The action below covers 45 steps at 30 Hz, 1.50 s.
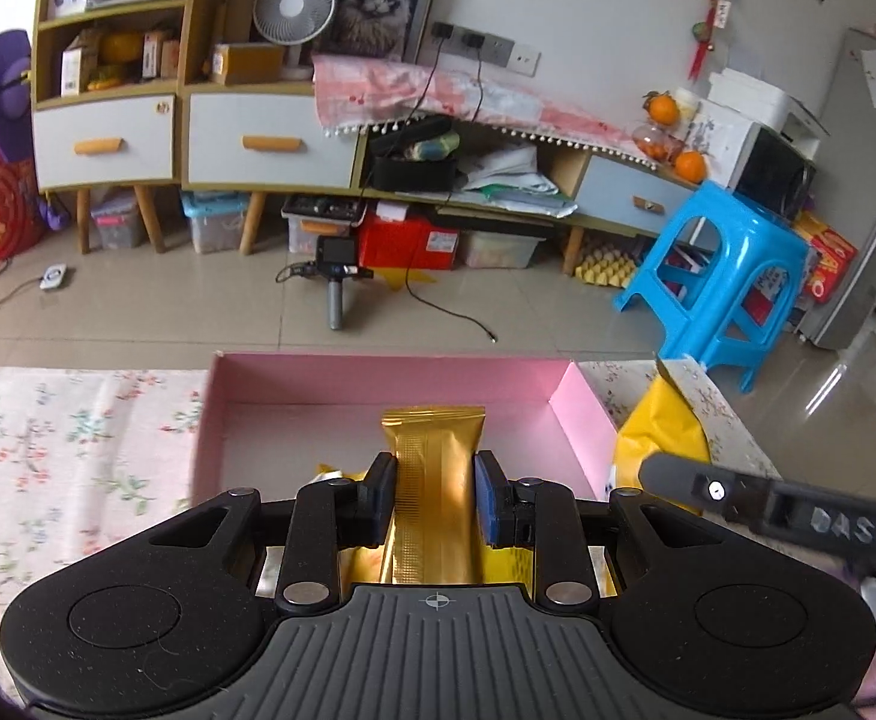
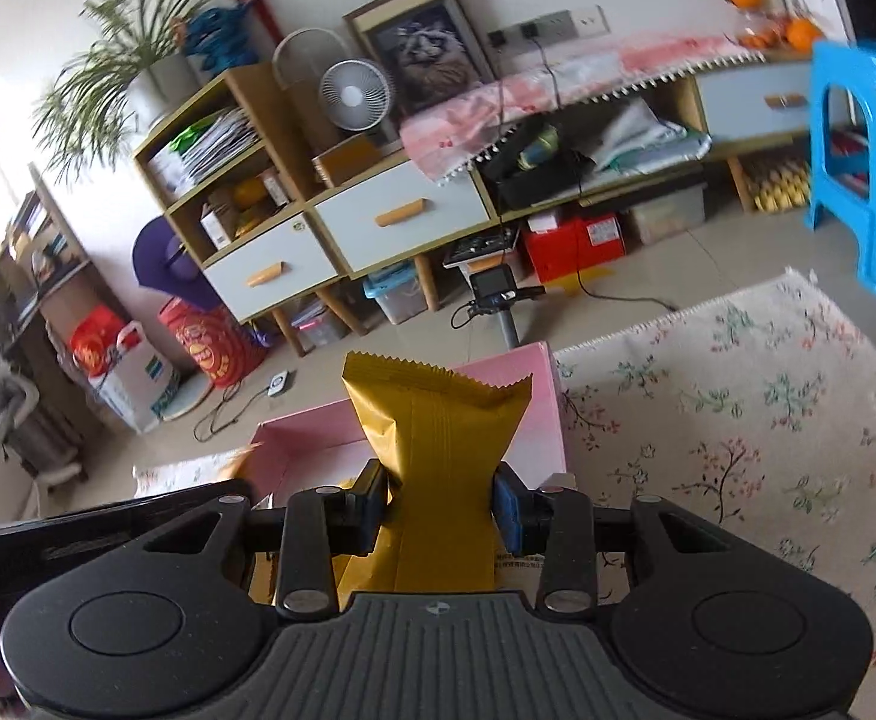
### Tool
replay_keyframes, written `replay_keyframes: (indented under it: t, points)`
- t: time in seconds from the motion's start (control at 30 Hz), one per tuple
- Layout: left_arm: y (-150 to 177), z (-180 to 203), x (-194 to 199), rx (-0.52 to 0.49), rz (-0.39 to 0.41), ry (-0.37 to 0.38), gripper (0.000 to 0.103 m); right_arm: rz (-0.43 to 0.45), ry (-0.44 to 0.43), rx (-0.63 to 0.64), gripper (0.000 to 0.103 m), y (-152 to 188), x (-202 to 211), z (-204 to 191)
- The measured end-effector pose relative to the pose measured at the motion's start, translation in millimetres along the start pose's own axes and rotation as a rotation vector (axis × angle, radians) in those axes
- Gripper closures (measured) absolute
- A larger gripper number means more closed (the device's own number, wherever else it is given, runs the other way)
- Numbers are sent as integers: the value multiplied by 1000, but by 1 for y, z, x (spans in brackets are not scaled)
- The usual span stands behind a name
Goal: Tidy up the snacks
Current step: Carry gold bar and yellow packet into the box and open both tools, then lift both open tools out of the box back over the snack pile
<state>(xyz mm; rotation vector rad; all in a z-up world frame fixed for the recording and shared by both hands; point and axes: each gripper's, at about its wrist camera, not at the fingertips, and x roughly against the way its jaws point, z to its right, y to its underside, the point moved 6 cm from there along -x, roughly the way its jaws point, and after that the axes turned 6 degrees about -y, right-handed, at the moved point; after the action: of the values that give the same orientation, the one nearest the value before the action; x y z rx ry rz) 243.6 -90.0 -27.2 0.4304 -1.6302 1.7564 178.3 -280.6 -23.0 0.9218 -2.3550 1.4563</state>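
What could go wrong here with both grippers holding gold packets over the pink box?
1. The right gripper pinches its gold packet hard at the waist; the contents might get crushed.
2. The left gripper and the right one work close together at the pink box, so they could collide.

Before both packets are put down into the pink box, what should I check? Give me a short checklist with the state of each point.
1. Left gripper shut on its gold packet: ok.
2. Right gripper shut on its gold packet: ok.
3. Pink box open: ok.
4. Left packet over the box: ok.
5. Free floor in the box: ok on its left side.
6. Grippers apart from each other: cannot tell; they are close.
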Motion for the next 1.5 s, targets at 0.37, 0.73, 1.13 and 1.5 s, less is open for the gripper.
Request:
replay_keyframes:
  t: [0.37,0.73,1.13,1.5]
  points:
    - [0,10,-22,47,2,-30,75,39,-8,-45,54,-5,5,7]
    - [14,-2,0,2,-6,-56,54,52,-9,-37,38,-10,10,5]
    - [41,-12,42,-50,-29,-61,32,13,17,62,21,4,27,-14]
    - [80,-23,81,-127,-28,-106,15,-49,66,252,11,33,42,-33]
